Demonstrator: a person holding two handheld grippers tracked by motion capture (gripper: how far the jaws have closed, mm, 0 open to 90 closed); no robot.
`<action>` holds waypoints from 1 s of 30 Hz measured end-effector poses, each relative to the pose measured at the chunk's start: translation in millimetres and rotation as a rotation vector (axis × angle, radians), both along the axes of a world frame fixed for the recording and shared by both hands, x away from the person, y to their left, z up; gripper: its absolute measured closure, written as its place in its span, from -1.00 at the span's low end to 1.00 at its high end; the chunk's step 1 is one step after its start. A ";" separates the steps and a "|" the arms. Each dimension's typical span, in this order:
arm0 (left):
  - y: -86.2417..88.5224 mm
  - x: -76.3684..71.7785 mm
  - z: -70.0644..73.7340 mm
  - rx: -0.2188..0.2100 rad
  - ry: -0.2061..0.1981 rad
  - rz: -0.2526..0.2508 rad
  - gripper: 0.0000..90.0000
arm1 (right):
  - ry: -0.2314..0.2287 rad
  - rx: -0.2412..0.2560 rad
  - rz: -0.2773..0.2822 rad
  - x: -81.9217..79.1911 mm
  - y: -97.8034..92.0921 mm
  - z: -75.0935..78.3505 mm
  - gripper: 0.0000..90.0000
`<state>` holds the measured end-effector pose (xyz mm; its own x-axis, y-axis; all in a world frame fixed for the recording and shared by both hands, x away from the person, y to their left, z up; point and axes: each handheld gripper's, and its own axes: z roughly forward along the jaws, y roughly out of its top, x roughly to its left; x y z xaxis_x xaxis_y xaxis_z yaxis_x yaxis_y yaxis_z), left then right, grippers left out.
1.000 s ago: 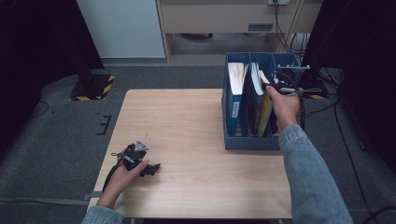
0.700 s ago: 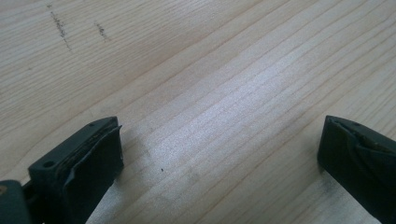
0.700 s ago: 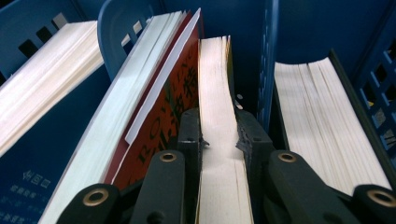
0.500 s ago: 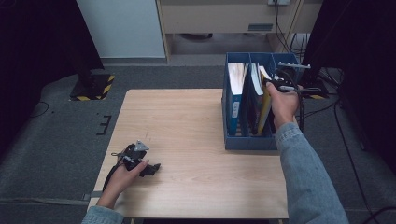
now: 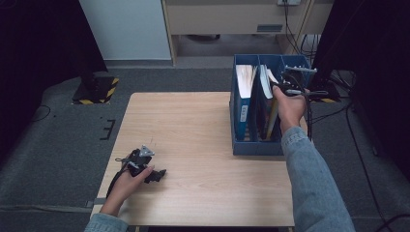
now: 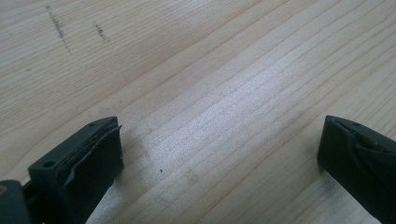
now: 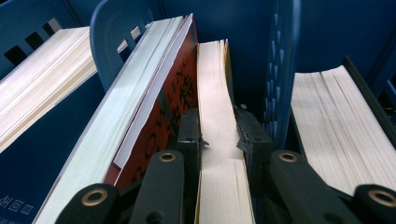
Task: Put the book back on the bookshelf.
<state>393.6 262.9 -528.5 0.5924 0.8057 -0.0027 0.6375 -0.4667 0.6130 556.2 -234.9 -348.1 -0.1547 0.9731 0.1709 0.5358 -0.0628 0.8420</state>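
Yellow-edged book (image 7: 219, 140) — upright, slightly bowed — beside a red-covered book (image 7: 161, 100) in the blue file rack (image 5: 240, 145)

File rack (image 5: 241, 145) on table (image 5: 193, 125) right side; books (image 5: 267, 82) upright inside; left hand-held gripper (image 5: 157, 175) front-left.

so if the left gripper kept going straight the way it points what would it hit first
Most likely the bare wooden table. The left gripper has its jaws wide open, nothing between them, and seems to point down at the tabletop, though the angle is hard to judge.
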 end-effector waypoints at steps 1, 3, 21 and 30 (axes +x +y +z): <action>-0.1 0.1 0.0 0.000 0.000 0.000 -1.00 | 0.007 0.005 0.014 -0.2 0.7 0.1 0.64; -0.1 0.0 0.1 0.000 0.001 0.000 -1.00 | 0.013 0.005 0.014 -0.5 0.9 0.3 0.63; -1.2 0.0 0.2 0.002 0.003 -0.002 -1.00 | 0.111 0.002 0.086 -10.1 -4.2 2.0 0.58; -1.4 -0.1 0.3 0.002 0.003 -0.002 -1.00 | 0.102 0.023 0.092 -14.6 -4.8 -1.2 0.51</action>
<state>393.5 261.5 -528.2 0.5941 0.8044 -0.0029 0.6384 -0.4694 0.6100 541.5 -239.7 -349.3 -0.2235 0.9512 0.2126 0.6233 -0.0282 0.7815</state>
